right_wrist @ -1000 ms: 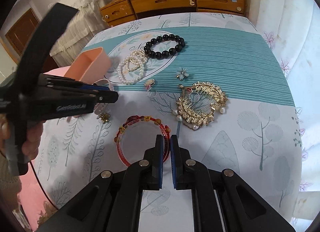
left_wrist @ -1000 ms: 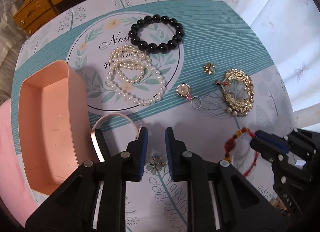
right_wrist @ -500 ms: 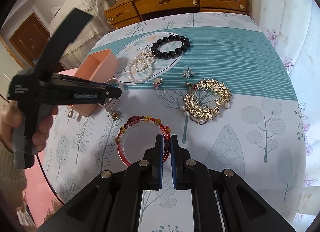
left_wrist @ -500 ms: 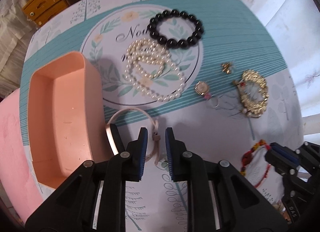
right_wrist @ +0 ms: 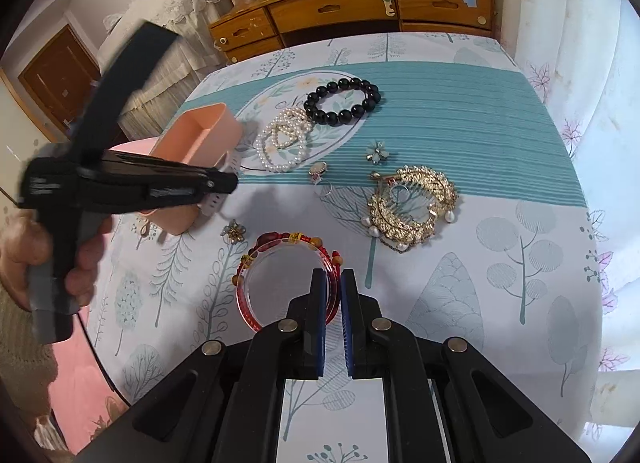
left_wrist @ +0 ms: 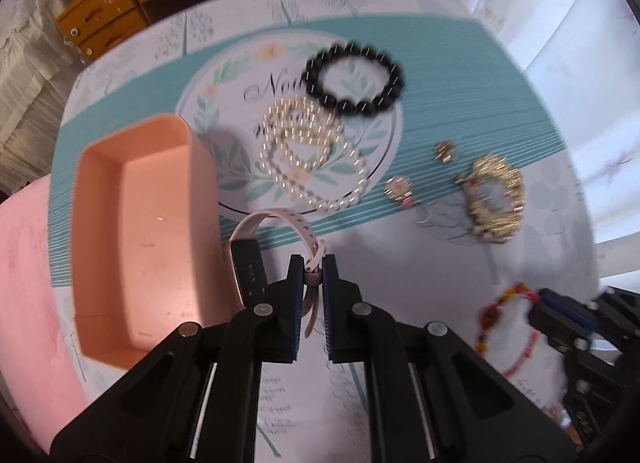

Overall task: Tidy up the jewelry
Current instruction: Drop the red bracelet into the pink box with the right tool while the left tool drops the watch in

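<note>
The pale pink watch (left_wrist: 280,223), a slim dark-faced band with a holed strap curled into a loop, is pinched at its strap end between the left tongs (left_wrist: 311,267), just beside the empty peach bin (left_wrist: 132,231) on the counter (right_wrist: 500,271). The right tongs (right_wrist: 332,283) stand nearly together around the rim of the red bangle (right_wrist: 280,259), though I cannot tell whether they grip it. Motion blur smears the pearl strands (left_wrist: 308,155) and black bead bracelet (left_wrist: 354,77) in the left wrist view, and the watch is mostly hidden behind the left tongs in the right wrist view.
</note>
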Motion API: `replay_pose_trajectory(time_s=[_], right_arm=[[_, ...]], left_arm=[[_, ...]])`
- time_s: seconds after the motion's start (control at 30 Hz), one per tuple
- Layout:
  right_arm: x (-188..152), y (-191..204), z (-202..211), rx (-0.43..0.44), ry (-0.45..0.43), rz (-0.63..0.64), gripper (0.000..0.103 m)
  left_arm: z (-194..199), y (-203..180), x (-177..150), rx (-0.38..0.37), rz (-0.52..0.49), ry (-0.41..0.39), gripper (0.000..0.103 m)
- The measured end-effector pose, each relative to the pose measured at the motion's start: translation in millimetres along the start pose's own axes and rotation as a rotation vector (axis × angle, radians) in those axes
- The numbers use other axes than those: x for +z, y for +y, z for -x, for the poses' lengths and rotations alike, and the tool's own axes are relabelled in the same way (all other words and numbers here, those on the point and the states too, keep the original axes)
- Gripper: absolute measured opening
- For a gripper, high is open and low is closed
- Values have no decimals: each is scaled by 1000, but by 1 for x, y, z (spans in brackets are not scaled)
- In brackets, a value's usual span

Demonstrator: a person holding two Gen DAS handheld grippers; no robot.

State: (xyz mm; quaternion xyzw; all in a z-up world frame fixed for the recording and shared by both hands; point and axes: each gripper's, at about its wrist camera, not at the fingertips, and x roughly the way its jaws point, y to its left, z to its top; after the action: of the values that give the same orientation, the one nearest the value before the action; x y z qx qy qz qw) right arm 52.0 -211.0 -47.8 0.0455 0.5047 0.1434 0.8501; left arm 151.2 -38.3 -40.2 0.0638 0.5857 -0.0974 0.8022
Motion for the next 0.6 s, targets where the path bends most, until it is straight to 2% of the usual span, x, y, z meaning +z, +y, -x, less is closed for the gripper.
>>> replay_pose_trajectory(time_s=[0.2,0.3,0.4,0.6], right_arm=[[11,22,10,9,-22,39,7],[20,37,14,22,-37,61,7],[29,53,16,37,-50,80,7],[73,91,12,83,-87,83,7]], left_arm=[[76,17,-2,-1,15,-130,7],[103,40,-5,40,41,-169,7],[104,65,-7,80,79,-153,7],[73,98,-23,85,141,-99,7]])
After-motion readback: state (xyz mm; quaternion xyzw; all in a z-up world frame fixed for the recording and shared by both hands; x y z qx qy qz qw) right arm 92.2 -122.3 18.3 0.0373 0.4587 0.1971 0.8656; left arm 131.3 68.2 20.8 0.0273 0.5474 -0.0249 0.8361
